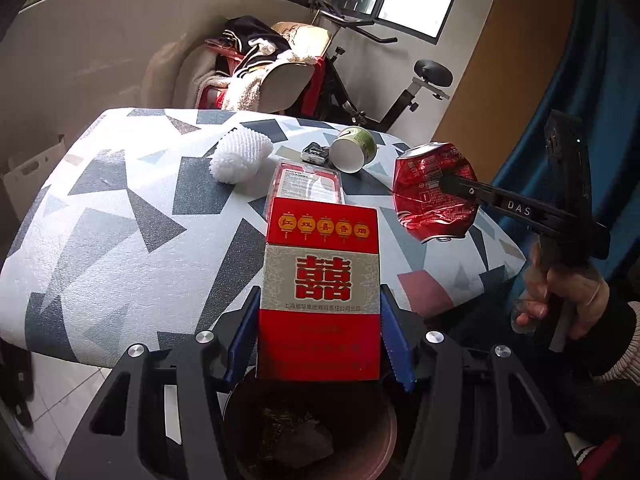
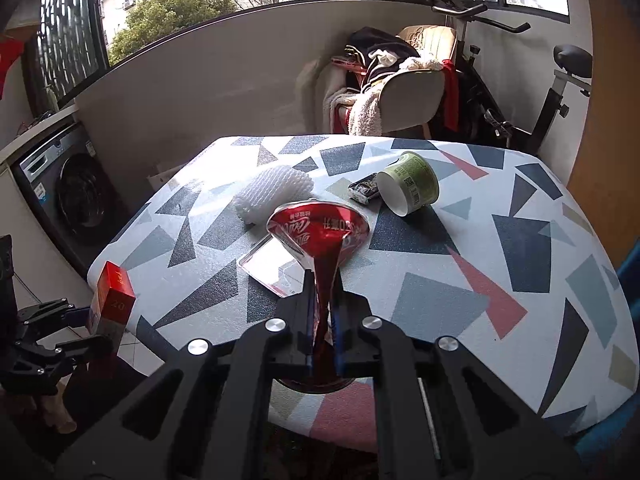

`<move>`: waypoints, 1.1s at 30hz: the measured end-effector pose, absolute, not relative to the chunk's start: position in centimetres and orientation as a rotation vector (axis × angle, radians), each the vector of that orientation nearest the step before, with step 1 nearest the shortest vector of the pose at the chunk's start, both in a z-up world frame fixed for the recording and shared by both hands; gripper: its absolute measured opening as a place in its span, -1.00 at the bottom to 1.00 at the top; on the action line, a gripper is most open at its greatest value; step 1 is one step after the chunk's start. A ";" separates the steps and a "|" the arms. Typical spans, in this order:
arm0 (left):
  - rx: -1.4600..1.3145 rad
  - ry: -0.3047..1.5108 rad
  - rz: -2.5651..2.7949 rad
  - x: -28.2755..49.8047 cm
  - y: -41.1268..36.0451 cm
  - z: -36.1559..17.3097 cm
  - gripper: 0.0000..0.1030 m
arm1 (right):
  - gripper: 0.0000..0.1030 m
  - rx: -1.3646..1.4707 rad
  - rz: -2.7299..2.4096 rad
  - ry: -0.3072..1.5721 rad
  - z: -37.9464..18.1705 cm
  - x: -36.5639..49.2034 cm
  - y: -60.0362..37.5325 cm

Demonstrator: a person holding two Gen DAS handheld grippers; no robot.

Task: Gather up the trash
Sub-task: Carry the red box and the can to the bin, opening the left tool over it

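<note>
The left hand-held gripper (image 1: 320, 320) pinches a stiff, light red cigarette box (image 1: 320, 292) by its flat sides, above a round bin (image 1: 384, 432) off the table's near edge. On the patterned table (image 1: 120, 220) lie soft white foam netting (image 1: 240, 156), a clear plastic blister pack (image 1: 306, 184), a small dark wrapper (image 1: 315, 154) and a tipped paper cup (image 1: 354, 150), easiest pinched across its rim. The right hand-held gripper (image 2: 324, 292) squeezes a crushed red can (image 2: 316, 228), thin, sharp-creased metal, above the near edge.
</note>
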State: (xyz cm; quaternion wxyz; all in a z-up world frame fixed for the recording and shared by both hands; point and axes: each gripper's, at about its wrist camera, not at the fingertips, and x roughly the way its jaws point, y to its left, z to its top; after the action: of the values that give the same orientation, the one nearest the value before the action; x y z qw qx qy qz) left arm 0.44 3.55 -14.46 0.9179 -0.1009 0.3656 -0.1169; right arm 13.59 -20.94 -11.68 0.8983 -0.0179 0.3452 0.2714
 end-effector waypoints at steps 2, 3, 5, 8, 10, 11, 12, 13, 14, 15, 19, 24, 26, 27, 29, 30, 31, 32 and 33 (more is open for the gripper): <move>-0.198 0.759 -0.250 -0.1 3.2 -14.6 0.07 | -0.78 -0.041 0.563 0.709 -11.6 12.6 -21.1; -0.194 0.762 -0.256 -0.3 3.0 -14.6 0.07 | -0.78 -0.046 0.564 0.705 -11.5 12.0 -21.1; -0.186 0.776 -0.264 -0.8 2.7 -14.9 0.07 | -0.78 -0.067 0.567 0.694 -11.4 10.9 -21.1; -0.172 0.799 -0.277 -1.3 2.1 -15.6 0.08 | -0.78 -0.098 0.568 0.679 -11.3 9.6 -21.1; -0.164 0.813 -0.290 -1.5 1.6 -16.0 0.08 | -0.78 -0.096 0.568 0.676 -11.4 8.9 -21.3; -0.158 0.818 -0.296 -1.6 1.4 -16.2 0.08 | -0.78 -0.093 0.568 0.678 -11.5 8.7 -21.4; -0.153 0.823 -0.301 -1.6 1.3 -16.3 0.08 | -0.78 -0.093 0.568 0.681 -11.6 8.5 -21.5; -0.149 0.827 -0.308 -1.6 1.2 -16.4 0.08 | -0.78 -0.095 0.567 0.685 -11.7 8.4 -21.7; -0.148 0.832 -0.317 -1.6 1.1 -16.5 0.09 | -0.78 -0.097 0.566 0.688 -11.8 8.3 -21.8; -0.148 0.835 -0.327 -1.5 1.0 -16.6 0.12 | -0.78 -0.098 0.564 0.693 -12.0 8.3 -21.8; -0.146 0.792 -0.304 -1.9 1.5 -16.2 0.68 | -0.78 -0.095 0.562 0.700 -12.5 7.9 -22.1; -0.120 0.758 -0.233 -2.1 3.2 -15.6 0.86 | -0.78 -0.087 0.593 0.732 -13.9 7.3 -21.9; -0.108 0.744 -0.194 -2.1 4.1 -15.6 0.88 | -0.78 -0.088 0.613 0.751 -14.8 6.9 -21.6; -0.111 0.740 -0.179 -2.1 4.6 -15.6 0.88 | -0.78 -0.091 0.621 0.762 -15.2 6.6 -21.4; -0.130 0.737 -0.160 -2.3 5.6 -15.7 0.88 | -0.78 -0.091 0.641 0.784 -16.1 6.1 -20.9; -0.142 0.737 -0.156 -2.4 6.0 -15.8 0.88 | -0.78 -0.089 0.654 0.797 -16.5 5.9 -20.6; -0.153 0.738 -0.154 -2.5 6.4 -15.9 0.88 | -0.78 -0.087 0.665 0.810 -16.9 5.6 -20.3; -0.161 0.738 -0.152 -2.6 6.6 -16.0 0.88 | -0.78 -0.088 0.673 0.821 -17.3 5.4 -20.0; -0.165 0.739 -0.151 -2.8 6.8 -16.1 0.88 | -0.78 -0.091 0.681 0.831 -17.7 5.2 -19.6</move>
State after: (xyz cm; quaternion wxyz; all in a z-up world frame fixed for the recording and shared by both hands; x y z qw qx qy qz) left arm -2.76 6.81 -16.09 0.9265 -0.0805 0.3602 -0.0738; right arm 5.23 -19.65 -17.70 0.8581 -0.0432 0.3958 0.3243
